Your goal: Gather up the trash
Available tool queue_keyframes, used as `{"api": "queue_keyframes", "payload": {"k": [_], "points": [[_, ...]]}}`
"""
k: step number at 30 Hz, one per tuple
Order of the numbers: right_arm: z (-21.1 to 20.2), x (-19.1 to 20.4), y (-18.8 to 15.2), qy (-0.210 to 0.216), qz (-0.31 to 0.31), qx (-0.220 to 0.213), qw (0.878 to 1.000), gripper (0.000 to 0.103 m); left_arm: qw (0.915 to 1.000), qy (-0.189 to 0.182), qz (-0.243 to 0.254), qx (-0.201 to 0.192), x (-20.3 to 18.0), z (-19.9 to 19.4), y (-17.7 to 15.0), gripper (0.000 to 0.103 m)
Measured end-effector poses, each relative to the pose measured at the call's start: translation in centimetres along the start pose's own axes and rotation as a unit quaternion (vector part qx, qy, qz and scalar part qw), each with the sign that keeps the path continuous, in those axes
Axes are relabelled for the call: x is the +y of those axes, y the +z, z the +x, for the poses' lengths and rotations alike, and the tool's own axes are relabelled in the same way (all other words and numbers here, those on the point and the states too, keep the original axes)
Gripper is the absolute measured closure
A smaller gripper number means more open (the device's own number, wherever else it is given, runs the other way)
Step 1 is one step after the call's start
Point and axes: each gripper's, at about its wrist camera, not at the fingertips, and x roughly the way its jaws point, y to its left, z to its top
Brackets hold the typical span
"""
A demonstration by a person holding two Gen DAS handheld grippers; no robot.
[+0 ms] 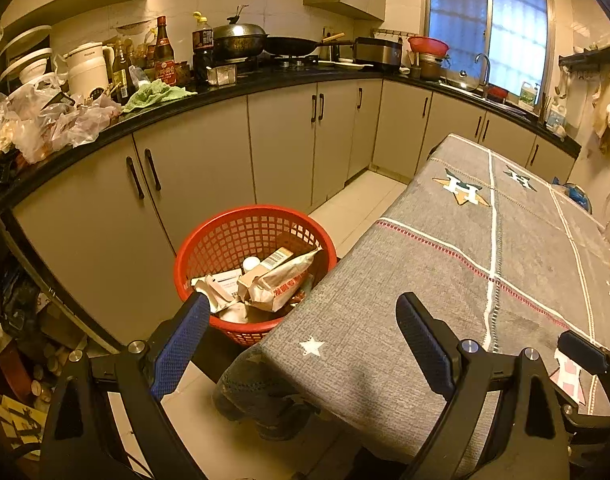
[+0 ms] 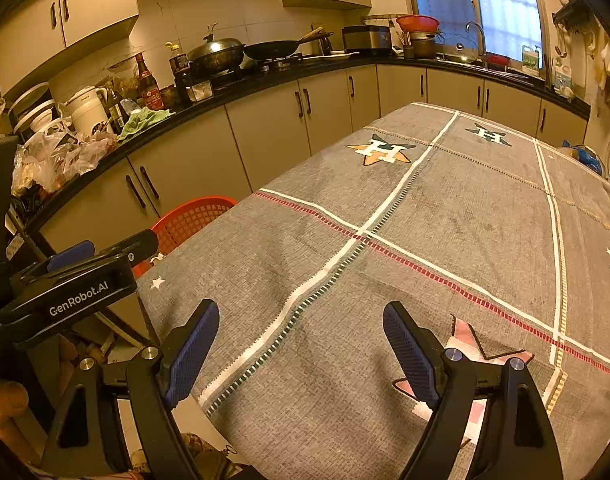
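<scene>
The left gripper (image 1: 303, 322) stood spread wide, nothing between its blue ribbed pads, hovering over the near corner of the long table under a grey cloth with white lines and star emblems (image 1: 445, 264). The right gripper (image 2: 301, 332) was equally wide apart and empty above that table. Just beside the table's corner, on the floor, sat the round red plastic mesh basket (image 1: 225, 236), holding crumpled paper bags and cartons (image 1: 273, 284). Beyond the table ran a cluttered black kitchen counter (image 1: 225, 92).

Home kitchen, black countertop (image 1: 233, 90), wok (image 1: 239, 40) on stove, sink faucet (image 1: 483, 66), cabinets (image 1: 281, 144)
</scene>
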Motion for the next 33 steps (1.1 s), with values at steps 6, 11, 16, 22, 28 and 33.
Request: {"api": "queue_keyframes", "payload": {"k": [6,11,16,22,28,33], "points": [[0.0,0.0,0.0,-0.001,0.0,0.0,1.0,0.015,0.9998,-0.006,-0.002,-0.02,0.0,-1.0,0.1,0.01],[-0.3,0.1,-0.3,-0.006,0.002,-0.002,1.0,0.015,0.9986,0.002,-0.003,-0.053,0.1,-2.1,0.1,0.01],[-0.7,0.3,-0.4,-0.007,0.004,-0.004,1.0,0.015,0.992,0.026,-0.003,-0.123,0.3,-4.6,0.0,0.0],[-1.5,0.6,-0.6,-0.013,0.002,-0.011,1.0,0.015,0.9875,0.033,-0.019,-0.153,1.1,-6.3,0.3,0.0],[-2.0,1.0,-0.8,-0.018,0.0,-0.015,1.0,0.015,0.9887,0.05,-0.024,-0.139,1.8,-6.0,0.2,0.0],[-2.2,1.3,-0.8,-0.02,-0.003,-0.016,1.0,0.015,0.9896,0.056,-0.022,-0.13,1.9,-5.7,-0.1,0.0]]}}
